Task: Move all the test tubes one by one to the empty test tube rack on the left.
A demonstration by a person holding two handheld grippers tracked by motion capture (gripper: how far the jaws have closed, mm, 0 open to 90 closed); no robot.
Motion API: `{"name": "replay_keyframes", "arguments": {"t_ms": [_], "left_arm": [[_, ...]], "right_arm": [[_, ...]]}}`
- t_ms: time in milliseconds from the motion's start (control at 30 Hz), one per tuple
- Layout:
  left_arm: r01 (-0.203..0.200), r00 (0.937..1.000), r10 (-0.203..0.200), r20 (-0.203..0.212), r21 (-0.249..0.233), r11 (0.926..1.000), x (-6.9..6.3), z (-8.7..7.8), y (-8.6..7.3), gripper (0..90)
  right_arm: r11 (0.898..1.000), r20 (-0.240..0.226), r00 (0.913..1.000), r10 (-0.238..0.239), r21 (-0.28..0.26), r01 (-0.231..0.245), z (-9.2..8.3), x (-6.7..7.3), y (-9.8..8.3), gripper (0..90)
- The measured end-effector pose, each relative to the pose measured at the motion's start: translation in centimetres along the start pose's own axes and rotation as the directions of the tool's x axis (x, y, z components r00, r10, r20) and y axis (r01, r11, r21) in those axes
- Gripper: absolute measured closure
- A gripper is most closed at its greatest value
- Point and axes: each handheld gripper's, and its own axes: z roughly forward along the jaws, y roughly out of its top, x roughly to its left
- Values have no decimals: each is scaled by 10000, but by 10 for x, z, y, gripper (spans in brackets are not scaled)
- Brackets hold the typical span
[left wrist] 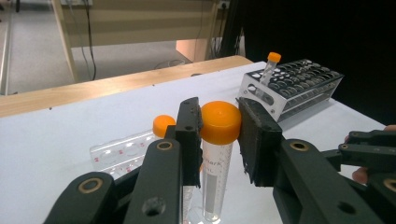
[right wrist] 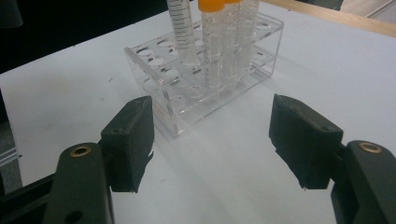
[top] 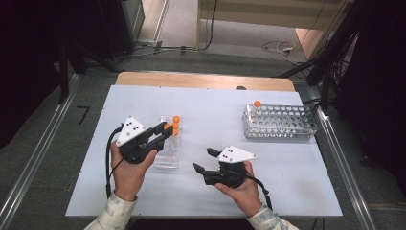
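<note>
Orange-capped clear plastic tube [left wrist: 217, 154] upright, long axis vertical, smooth round cap pinched between left gripper [left wrist: 219, 125] fingers above the clear rack [top: 168, 151]; right gripper [right wrist: 212, 140] fingers spread wide, holding nothing.

High view: camera is sitting above the near edge of the white table [top: 268, 143], looking forward and down; whole tabletop in frame, floor beyond at top.

Left gripper view: camera is riding low, looking along its jaws from close range toward the metal rack [left wrist: 299, 86] in the upper right of the frame.

Right gripper view: camera is also sitting near the tabletop, facing the clear rack [right wrist: 205, 88] at upper centre.

High view is sharing both racks with them: clear rack [top: 168, 143], metal rack [top: 280, 122].
</note>
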Motion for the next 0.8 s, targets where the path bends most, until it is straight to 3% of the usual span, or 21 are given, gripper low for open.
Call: {"name": "replay_keyframes", "arguments": {"t_ms": [333, 733, 800], "left_arm": [[-272, 9990, 277, -346, 154, 9995, -1, 2, -2, 708], [-343, 9973, 412, -603, 1104, 9933, -3, 22, -23, 707], [-348, 9969, 417, -664, 1021, 9942, -4, 23, -25, 706]], "right_arm": [[10000, -6, 10000, 23, 29, -23, 0, 0, 0, 294], [10000, 31, 10000, 2, -2, -2, -2, 0, 0, 300], [10000, 19, 10000, -3, -4, 3, -2, -1, 0, 301]]}}
